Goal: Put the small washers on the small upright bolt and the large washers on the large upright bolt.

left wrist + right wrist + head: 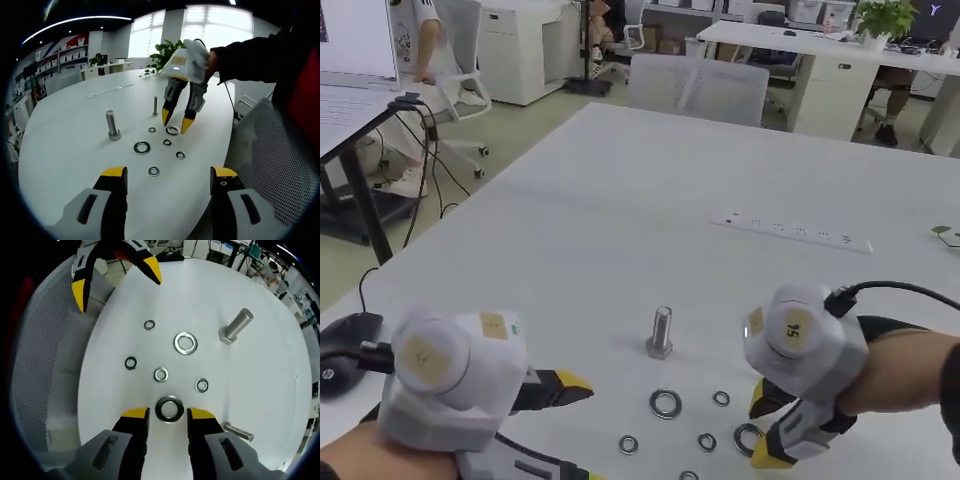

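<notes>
The large bolt [660, 333] [113, 125] [236, 326] stands upright on the white table [620, 220]. The small bolt [155, 106] [239, 431] stands further right. One large washer [665, 403] [142, 147] [185, 343] lies flat in front of the large bolt. A second large washer [748, 438] [172, 130] [169, 408] lies between the tips of my open right gripper [761, 432] [175, 121] [167, 415], which hangs just over it. Several small washers [706, 441] [167, 142] [160, 374] are scattered around. My left gripper [575, 425] [169, 172] [116, 280] is open and holds nothing.
A white power strip [790, 230] lies across the table further back. A dark object [345, 345] rests at the table's left edge. A mesh chair [270, 165] stands by the near edge, a grey chair [698, 88] at the far side.
</notes>
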Motion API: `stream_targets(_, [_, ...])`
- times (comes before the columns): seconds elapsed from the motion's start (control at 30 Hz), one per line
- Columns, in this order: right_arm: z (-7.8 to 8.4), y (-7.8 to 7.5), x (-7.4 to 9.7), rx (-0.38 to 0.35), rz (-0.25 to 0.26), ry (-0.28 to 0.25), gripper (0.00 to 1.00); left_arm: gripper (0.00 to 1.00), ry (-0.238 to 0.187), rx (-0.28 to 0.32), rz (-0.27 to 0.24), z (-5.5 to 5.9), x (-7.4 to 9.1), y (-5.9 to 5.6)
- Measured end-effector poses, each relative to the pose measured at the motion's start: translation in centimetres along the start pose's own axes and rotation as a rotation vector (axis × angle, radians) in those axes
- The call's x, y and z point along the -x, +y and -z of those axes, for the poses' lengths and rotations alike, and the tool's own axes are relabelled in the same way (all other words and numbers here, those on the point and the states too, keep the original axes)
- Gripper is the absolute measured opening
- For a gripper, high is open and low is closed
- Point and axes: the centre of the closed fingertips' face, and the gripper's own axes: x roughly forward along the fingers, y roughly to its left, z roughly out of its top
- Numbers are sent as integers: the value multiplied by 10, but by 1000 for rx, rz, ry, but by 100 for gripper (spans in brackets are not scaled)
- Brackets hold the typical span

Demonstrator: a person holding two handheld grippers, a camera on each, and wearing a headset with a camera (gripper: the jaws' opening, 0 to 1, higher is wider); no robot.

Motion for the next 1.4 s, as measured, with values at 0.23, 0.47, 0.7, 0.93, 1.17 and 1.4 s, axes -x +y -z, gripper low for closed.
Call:
stream_targets(0.23, [2, -2, -3, 29, 9, 25, 31, 66, -7, 3, -6, -1, 0, 1])
stream_targets(0.47, [3, -1, -3, 2, -14, 32, 29, 66, -6, 3, -8, -1, 0, 1])
stream_targets(0.7, [3, -1, -3, -4, -12, 42, 28, 66, -8, 1, -11, -1, 0, 1])
stream_targets(0.93, [3, 2, -3, 0, -5, 56, 25, 66, -12, 2, -12, -1, 1, 0])
stream_targets(1.17, [3, 2, -3, -17, -3, 61, 24, 66, -13, 1, -12, 0, 2, 0])
stream_targets(1.4, [2, 3, -3, -21, -3, 59, 24, 66, -14, 0, -12, 0, 3, 1])
